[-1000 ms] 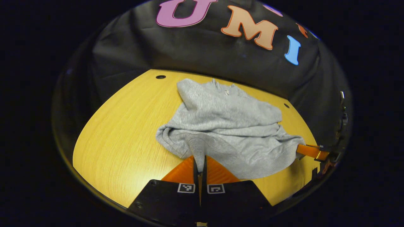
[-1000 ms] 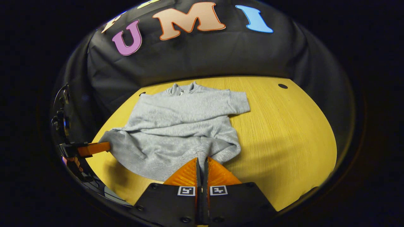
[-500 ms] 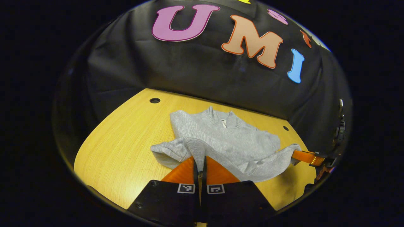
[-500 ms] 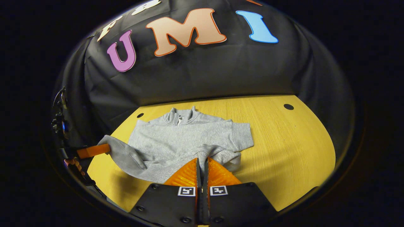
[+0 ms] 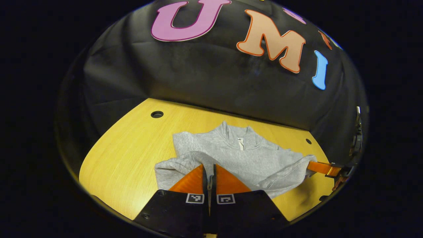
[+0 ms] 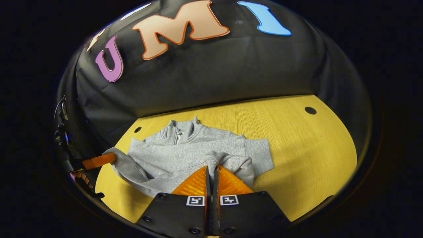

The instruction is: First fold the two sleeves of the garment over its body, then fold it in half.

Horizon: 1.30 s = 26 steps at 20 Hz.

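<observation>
A grey sweatshirt lies on the yellow wooden table, collar toward the far wall, sleeves folded over its body. Its hem is lifted and carried over the body toward the collar. My left gripper is shut on the hem's left corner. In the right gripper view the same sweatshirt shows, and my right gripper is shut on the hem's right corner. The right gripper also appears at the right edge of the left gripper view, pinching the cloth. The left gripper appears at the left edge of the right gripper view.
The table has small round holes near its far corners. The black cloth wall rises right behind the table's far edge. Bare wood lies to the right of the sweatshirt and to its left.
Both grippers have carried the hem forward toward the collar, so the lower half now lies folded over more of the body. Both stayed shut on the cloth.
</observation>
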Each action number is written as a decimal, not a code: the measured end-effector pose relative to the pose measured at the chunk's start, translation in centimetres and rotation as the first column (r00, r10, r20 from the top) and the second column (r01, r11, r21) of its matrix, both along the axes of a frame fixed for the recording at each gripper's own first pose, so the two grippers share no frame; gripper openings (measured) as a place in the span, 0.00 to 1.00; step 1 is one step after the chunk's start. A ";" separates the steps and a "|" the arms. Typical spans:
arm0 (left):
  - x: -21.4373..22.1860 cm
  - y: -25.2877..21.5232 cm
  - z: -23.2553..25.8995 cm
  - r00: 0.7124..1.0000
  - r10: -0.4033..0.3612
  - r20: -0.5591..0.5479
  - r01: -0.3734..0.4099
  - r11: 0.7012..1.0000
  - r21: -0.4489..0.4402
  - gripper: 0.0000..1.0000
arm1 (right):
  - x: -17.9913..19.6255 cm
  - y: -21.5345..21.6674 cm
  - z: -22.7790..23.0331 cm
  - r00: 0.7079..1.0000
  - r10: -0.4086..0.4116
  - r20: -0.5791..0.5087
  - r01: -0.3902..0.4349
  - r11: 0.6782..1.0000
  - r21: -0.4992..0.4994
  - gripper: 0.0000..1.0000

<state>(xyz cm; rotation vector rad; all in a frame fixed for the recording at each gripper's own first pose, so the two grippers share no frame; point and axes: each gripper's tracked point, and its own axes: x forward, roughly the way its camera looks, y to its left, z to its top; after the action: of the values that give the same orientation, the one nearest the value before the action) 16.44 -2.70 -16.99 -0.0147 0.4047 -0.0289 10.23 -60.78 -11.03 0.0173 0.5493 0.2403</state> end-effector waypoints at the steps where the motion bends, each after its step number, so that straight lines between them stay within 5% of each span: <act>1: 0.5 0.2 -0.5 1.000 0.009 -0.008 -0.008 1.000 0.003 0.00 | 0.5 -0.1 -0.7 1.000 0.001 -0.011 -0.001 1.000 -0.016 0.03; 7: 2.3 0.9 -3.9 0.994 0.071 -0.088 -0.073 0.997 -0.013 0.00 | 1.8 0.3 -3.5 0.997 -0.003 -0.076 0.003 1.000 -0.004 0.08; 12: 2.9 0.7 -3.7 0.995 0.056 -0.084 -0.054 0.998 0.018 0.05 | 2.1 1.4 -2.9 0.996 0.015 -0.084 -0.008 0.997 0.082 0.70; 14: 2.7 -0.2 -3.5 0.996 0.024 -0.088 -0.025 1.000 -0.008 0.25 | 2.2 1.6 -2.3 0.998 0.016 -0.053 -0.012 0.997 0.082 0.89; 15: 2.4 -0.9 -3.2 0.996 0.008 -0.087 -0.012 0.999 -0.041 0.45 | 2.0 1.6 -1.4 0.999 0.017 -0.027 -0.015 0.997 0.076 0.99; 17: 2.2 -1.2 -1.9 0.998 0.025 -0.054 -0.029 0.996 -0.082 0.89 | 1.8 1.8 0.4 0.999 0.023 0.030 -0.025 0.997 0.073 0.93; 26: -3.5 -0.9 6.6 0.993 -0.009 0.118 0.005 0.999 0.035 0.94 | -3.1 0.9 9.9 0.971 0.013 0.239 -0.031 0.997 0.074 0.97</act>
<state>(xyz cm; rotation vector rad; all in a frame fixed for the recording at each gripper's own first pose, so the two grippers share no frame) 12.97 -3.63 -10.43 0.0224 0.2871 -0.0293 7.12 -59.89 -1.11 0.0563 0.3011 0.2809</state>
